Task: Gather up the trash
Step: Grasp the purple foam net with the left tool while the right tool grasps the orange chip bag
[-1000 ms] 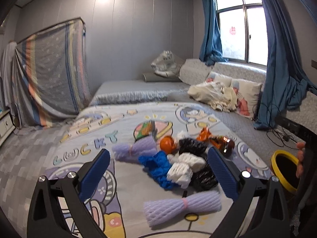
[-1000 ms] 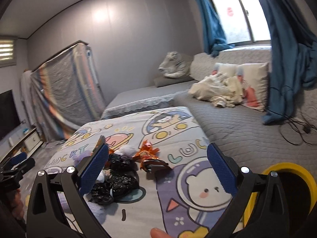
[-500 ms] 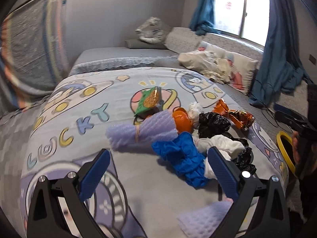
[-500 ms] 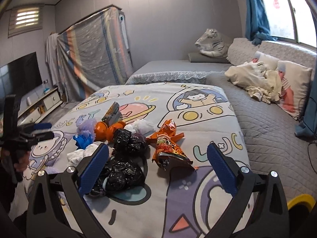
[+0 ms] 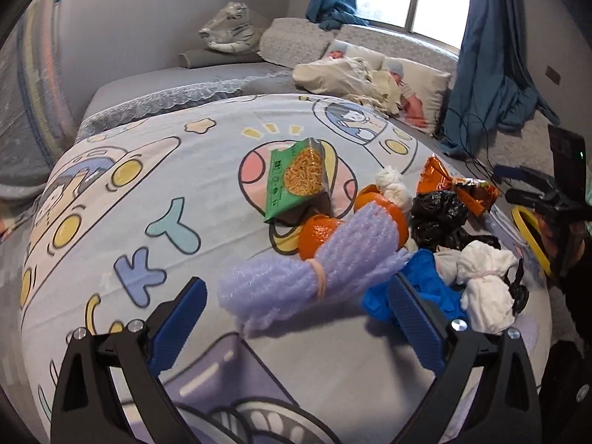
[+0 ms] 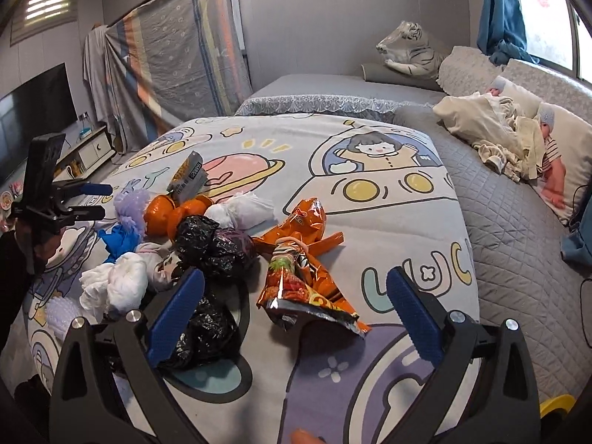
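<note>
Moved in closer on both sides since a second ago: left hand-held gripper (image 5: 296, 314) dropped from a high look over the bed to a low hover just short of the purple foam net roll (image 5: 314, 268), right hand-held gripper (image 6: 292, 305) swung away from the yellow bin rim (image 6: 555, 403) toward the orange snack wrapper (image 6: 307, 270). Both with fingers spread wide, gripping nothing. Trash heaped together on the cartoon bedspread (image 5: 148, 192): foam roll bound by a rubber band, orange peels (image 5: 318, 235) touching its far end, blue glove (image 5: 414, 281) just beside its right end, green noodle packet (image 5: 299, 181) further back, knotted black bags (image 6: 211, 244), white tissue wads (image 6: 114, 285). Bin off the bed's edge, seen only as a yellow arc low in the right view and at the right border of the left view. Step in hand, by the look of it: approach for the first pick, nothing yet lifted. Next, probably: ease the left fingers forward to straddle the foam roll near its band, close gently since the foam is likely to squash; likewise lower the right fingers over the crinkled wrapper, pinch a raised fold, then carry to the bin. Care needed not to drag the glove or peels along.
</note>
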`<state>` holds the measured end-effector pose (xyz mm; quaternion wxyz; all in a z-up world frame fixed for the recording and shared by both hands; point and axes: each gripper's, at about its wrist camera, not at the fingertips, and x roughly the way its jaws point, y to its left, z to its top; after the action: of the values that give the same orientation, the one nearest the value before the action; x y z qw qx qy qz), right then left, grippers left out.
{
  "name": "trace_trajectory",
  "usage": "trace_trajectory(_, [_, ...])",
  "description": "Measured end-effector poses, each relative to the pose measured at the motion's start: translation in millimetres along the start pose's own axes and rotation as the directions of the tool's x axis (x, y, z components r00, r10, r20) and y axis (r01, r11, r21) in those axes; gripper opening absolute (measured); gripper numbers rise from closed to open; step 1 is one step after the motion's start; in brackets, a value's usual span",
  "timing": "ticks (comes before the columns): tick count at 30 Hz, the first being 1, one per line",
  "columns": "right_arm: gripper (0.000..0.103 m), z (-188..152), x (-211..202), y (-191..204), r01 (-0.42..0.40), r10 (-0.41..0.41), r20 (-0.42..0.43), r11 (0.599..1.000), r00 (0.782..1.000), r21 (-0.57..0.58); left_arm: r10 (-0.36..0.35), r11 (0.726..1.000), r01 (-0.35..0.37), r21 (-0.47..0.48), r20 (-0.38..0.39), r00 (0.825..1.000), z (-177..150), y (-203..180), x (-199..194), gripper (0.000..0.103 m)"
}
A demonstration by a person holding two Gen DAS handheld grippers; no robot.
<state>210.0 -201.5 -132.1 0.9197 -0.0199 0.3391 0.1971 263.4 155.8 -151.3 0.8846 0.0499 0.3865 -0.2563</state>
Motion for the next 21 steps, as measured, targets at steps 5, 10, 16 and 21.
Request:
trace_trajectory(5, [0.094, 6, 13, -3, -0.023, 0.023, -0.037, 1.0, 0.999, -0.005, -0.136, 0.988, 0.14, 0.068, -0.055, 0.989, 13, 0, 18, 0.095])
trace_trajectory(10, [0.081, 10, 27, 1, -0.019, 0.014, -0.09, 0.998, 0.996, -0.055, -0.174, 0.968, 0.193, 0.161, -0.127, 0.977, 15, -10, 40, 0.087])
trace_trajectory(16, [0.069, 13, 44, 1, -0.037, 0.03, -0.135, 0.998, 0.99, -0.049, -0.191, 0.957, 0.217, 0.194, -0.144, 0.971, 13, -13, 45, 0.074])
trace_trajectory(21, [0.054, 8, 60, -2, -0.029, 0.025, -0.182, 0.999, 0.983, -0.024, -0.162, 0.955, 0.196, 0.223, -0.163, 0.973, 10, -17, 45, 0.061])
